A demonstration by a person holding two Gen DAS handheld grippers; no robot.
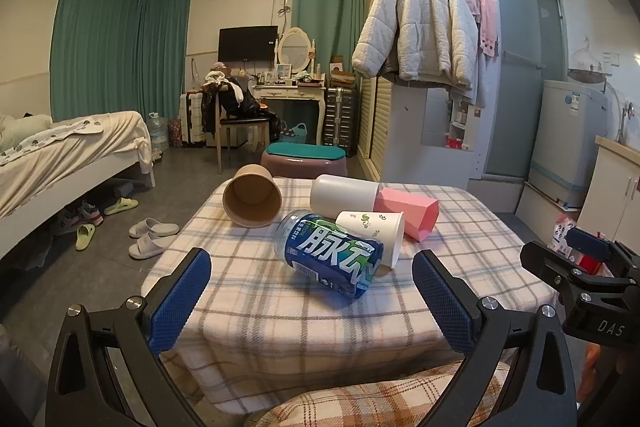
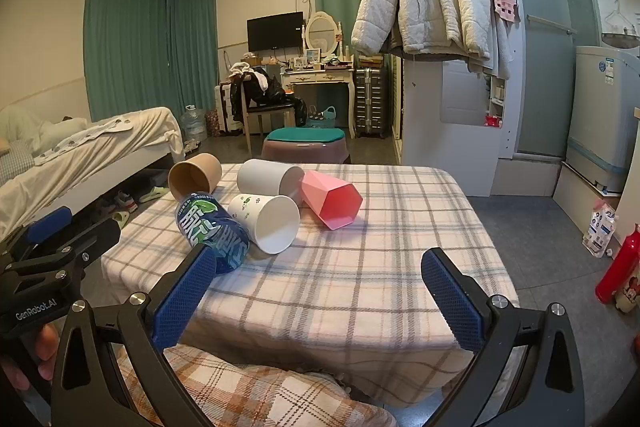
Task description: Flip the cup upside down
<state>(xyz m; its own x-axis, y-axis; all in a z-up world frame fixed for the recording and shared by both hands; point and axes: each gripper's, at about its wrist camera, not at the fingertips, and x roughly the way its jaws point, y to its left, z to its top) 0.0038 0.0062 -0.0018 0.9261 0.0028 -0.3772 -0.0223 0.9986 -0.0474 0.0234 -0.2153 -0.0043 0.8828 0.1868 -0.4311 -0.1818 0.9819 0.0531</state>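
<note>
Some things are only partly visible. In the right wrist view the blue bottle (image 2: 212, 233) has its near end tucked behind the left finger of the right gripper (image 2: 316, 301), and the brown paper cup (image 2: 195, 175) shows only its mouth and a strip of side at the far left edge of the table (image 2: 380, 287). In the left wrist view the pink hexagonal cup (image 1: 406, 213) is half hidden behind the floral paper cup (image 1: 370, 233), and the white plastic cup (image 1: 344, 195) behind those has its mouth out of sight. The bottle's label is large white lettering on blue, hard to read.

Count: four cups and one bottle, all lying on their sides, bunched in the middle and upper middle of both frames on the plaid cloth. The floral cup touches the bottle and sits right against the pink one.

Two grippers: the left gripper (image 1: 312, 303) at the bottom of its own frame has its jaws spread wide with nothing in them, hovering short of the pile. The right gripper is likewise spread wide and empty, over bare cloth at lower centre.
</note>
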